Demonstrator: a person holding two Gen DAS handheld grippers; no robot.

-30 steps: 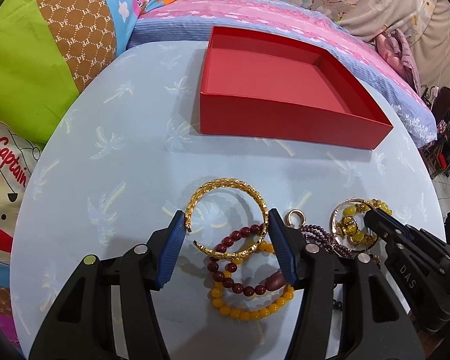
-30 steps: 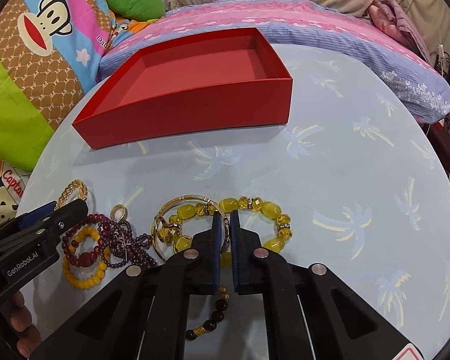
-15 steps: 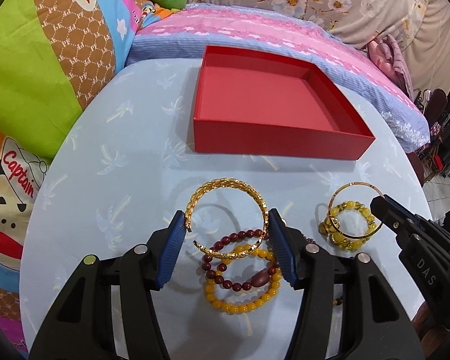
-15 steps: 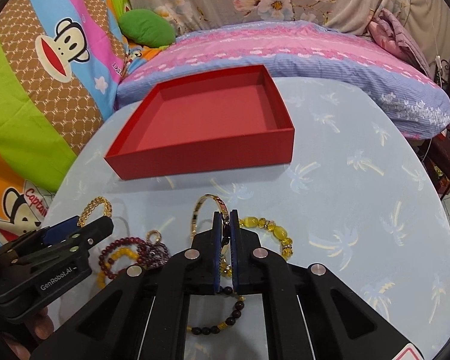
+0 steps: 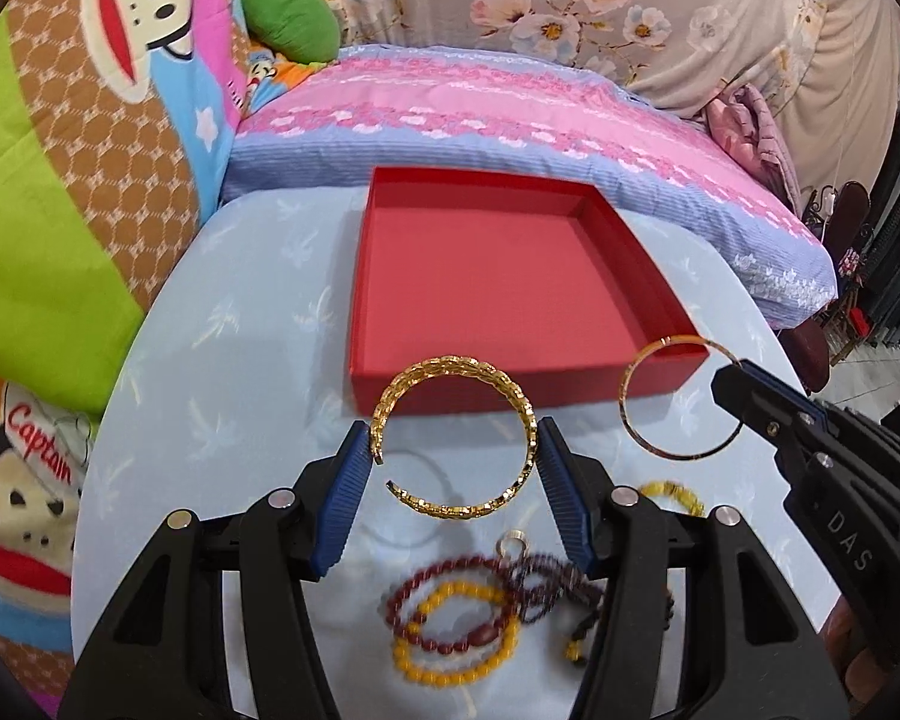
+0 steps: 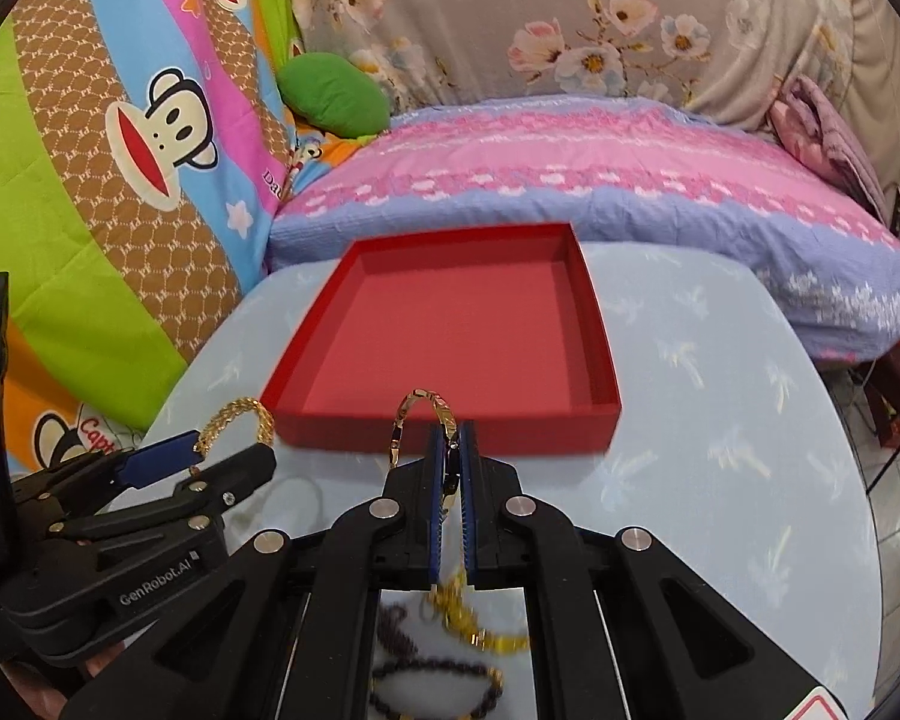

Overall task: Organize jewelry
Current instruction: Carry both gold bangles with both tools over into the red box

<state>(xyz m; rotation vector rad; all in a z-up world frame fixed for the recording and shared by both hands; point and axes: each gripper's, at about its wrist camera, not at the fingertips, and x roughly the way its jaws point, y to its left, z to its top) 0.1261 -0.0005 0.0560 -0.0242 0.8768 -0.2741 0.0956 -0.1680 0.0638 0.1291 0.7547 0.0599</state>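
Observation:
My left gripper (image 5: 453,450) is shut on a wide gold chain bangle (image 5: 513,396) and holds it in the air in front of the red box (image 5: 498,282). My right gripper (image 6: 452,438) is shut on a thin gold bangle (image 6: 417,399), lifted near the box's front wall (image 6: 510,435); that bangle also shows in the left wrist view (image 5: 630,384). Dark red and yellow bead bracelets (image 5: 450,630) and a purple bead strand (image 5: 540,582) lie on the table below. The box is empty.
The round table (image 5: 228,360) has a pale blue palm-print cover. A pink and blue bedspread (image 6: 570,180) lies behind it and cartoon monkey cushions (image 5: 90,120) stand at the left. Yellow beads (image 6: 468,618) and a dark bead bracelet (image 6: 438,678) lie under my right gripper.
Both grippers have risen and moved toward the red box with their bangles. The yellow bead bracelet that hung with the thin bangle is back on the table.

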